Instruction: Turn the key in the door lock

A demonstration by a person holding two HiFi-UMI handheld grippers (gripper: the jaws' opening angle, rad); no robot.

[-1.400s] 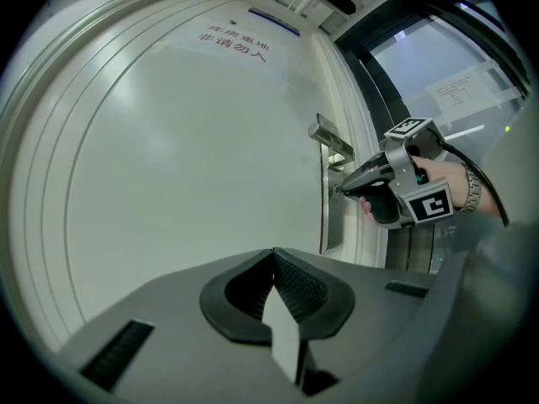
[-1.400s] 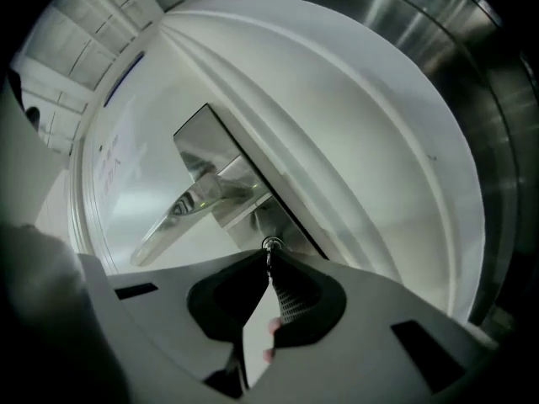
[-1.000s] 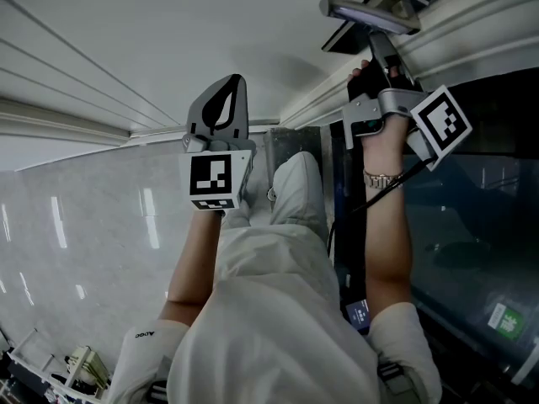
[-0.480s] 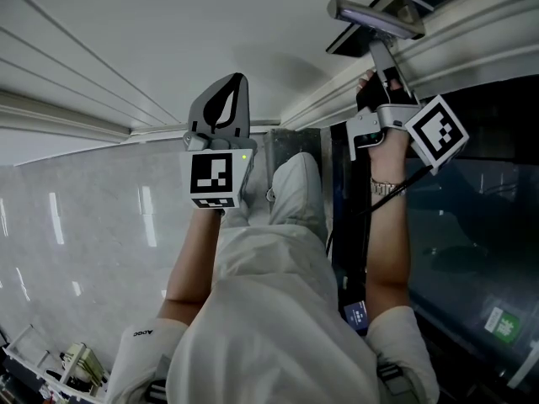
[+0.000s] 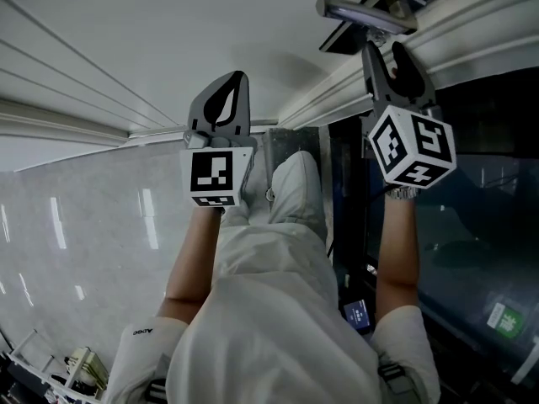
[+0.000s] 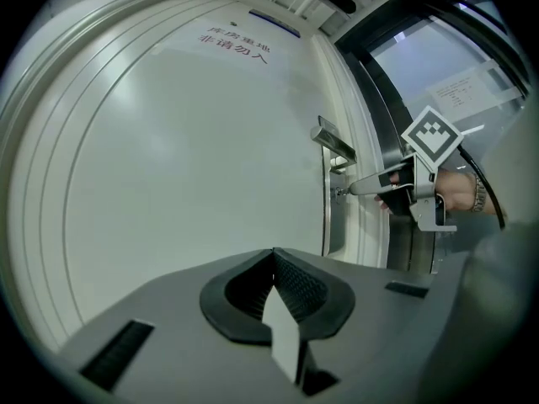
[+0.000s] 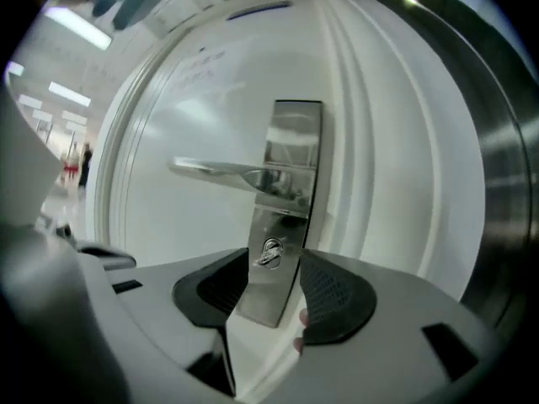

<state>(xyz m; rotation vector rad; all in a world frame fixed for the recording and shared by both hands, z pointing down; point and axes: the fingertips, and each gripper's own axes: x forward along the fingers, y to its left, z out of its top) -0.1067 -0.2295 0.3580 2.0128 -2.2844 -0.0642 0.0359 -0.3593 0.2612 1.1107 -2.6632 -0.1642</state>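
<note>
In the head view the left gripper (image 5: pixel 229 87) stands mid-frame, its fingers pressed together on nothing, while the right gripper (image 5: pixel 392 57) reaches to the upper right, just under the door handle (image 5: pixel 366 13); the left gripper view shows those closed, empty fingers at the bottom, the white door (image 6: pixel 185 141) filling the frame, the right gripper's tips at its edge right of centre; in the right gripper view the fingers have just been opening and stand wide, the key (image 7: pixel 270 253) in its lock plate (image 7: pixel 290 141) between them at centre, untouched; closing off-centre would likely clip the key's edge, so it slips or drags out half-turned.
</note>
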